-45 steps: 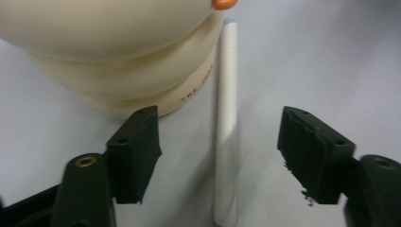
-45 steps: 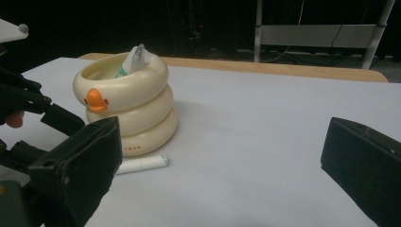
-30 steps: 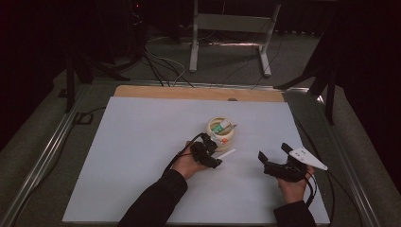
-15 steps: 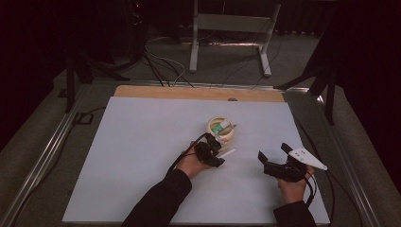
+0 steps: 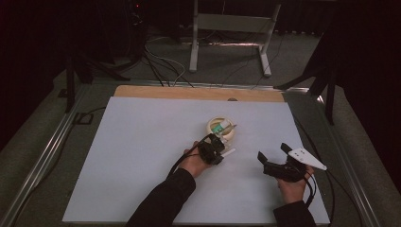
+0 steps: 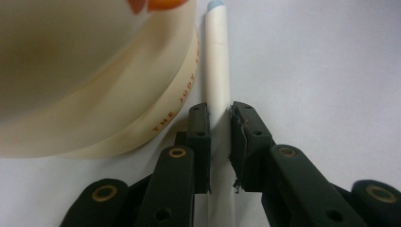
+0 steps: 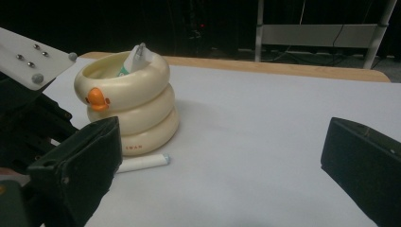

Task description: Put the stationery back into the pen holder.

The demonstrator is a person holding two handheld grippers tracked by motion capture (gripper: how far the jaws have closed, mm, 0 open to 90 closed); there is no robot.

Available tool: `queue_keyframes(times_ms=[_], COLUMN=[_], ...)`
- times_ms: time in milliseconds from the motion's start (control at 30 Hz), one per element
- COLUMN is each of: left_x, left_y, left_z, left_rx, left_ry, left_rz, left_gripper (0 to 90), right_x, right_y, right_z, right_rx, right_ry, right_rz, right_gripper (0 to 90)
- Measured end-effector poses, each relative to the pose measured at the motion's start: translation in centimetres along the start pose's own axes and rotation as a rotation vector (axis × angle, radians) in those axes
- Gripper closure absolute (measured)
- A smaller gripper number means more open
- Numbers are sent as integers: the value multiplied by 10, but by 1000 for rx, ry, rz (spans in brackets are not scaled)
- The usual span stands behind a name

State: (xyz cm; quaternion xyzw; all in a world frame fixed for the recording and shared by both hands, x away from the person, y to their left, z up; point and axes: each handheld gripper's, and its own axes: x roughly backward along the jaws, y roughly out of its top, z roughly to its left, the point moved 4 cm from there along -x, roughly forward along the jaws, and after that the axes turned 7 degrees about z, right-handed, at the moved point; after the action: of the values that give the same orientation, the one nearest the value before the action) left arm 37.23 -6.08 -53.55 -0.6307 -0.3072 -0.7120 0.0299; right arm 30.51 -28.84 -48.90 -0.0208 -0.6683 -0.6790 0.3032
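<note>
The white pen (image 6: 218, 71) lies flat on the white table (image 5: 142, 156), just beside the foot of the cream cup (image 5: 221, 127) shaped like stacked rings, at about five o'clock from it in the high view. The left gripper (image 6: 219, 137) is clamped on the pen: its two black jaws have just been closing and now press the barrel from both sides, well back from the pale blue tip, which points away toward twelve o'clock in the left gripper view. The cup's wall sits at ten o'clock from the jaws, nearly touching the left one.

The left hand (image 5: 195, 163) comes in from six o'clock with a dark sleeve, its forearm angled toward one o'clock, the gripper held low over the table.

The right gripper (image 5: 270, 163) rests at three o'clock from the pen, well apart from it, its jaws spread wide with nothing between them, aimed toward the cup.

The cup holds a green and white tube (image 7: 133, 60). Broad bare table stretches toward nine o'clock and toward the wooden far edge (image 5: 198, 93) at twelve.
</note>
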Motion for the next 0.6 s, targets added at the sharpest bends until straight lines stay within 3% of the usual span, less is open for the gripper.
queue_keyframes(times_ms=[133, 300, 600], left_x=[2, 10, 25], left_y=[-1, 2, 3], left_z=[-2, -8, -8], left_rx=[-20, -29, -31], left_ry=[-23, -55, -71], left_rz=[-3, -53, -102], left_gripper=[795, 795, 795], right_x=[0, 0, -1], right_y=[0, 0, 0], right_z=[0, -1, 0], right_rx=[-1, -3, -2], right_ry=[1, 0, 1], right_rz=[1, -1, 1], right_gripper=[1, 0, 0])
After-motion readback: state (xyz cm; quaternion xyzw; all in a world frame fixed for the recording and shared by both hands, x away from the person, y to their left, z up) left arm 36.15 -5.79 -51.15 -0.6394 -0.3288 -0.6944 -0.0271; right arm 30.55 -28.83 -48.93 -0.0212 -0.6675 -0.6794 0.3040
